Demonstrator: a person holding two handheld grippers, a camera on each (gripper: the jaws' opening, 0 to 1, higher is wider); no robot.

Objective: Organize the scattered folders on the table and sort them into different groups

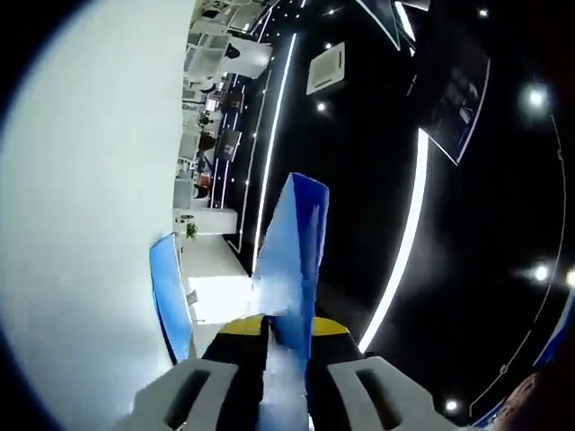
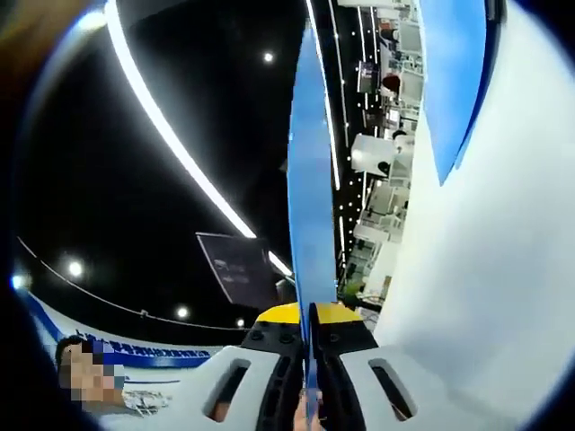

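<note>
Both views are rolled sideways. In the left gripper view, my left gripper (image 1: 274, 330) is shut on a blue folder (image 1: 292, 251) that rises from between its jaws, lifted off the white table (image 1: 81, 224). A second blue folder (image 1: 169, 296) lies on the table to the left of the jaws. In the right gripper view, my right gripper (image 2: 310, 316) is shut on a blue folder (image 2: 310, 180) seen edge-on, standing straight up from the jaws. Another blue folder (image 2: 449, 81) lies on the white table (image 2: 485, 269) at the top right. I cannot tell whether both grippers hold the same folder.
A dark ceiling with long light strips (image 1: 409, 224) lies behind the held folders. Desks and office equipment (image 2: 377, 153) stand far off past the table's edge. A person (image 2: 90, 373) is at the lower left of the right gripper view.
</note>
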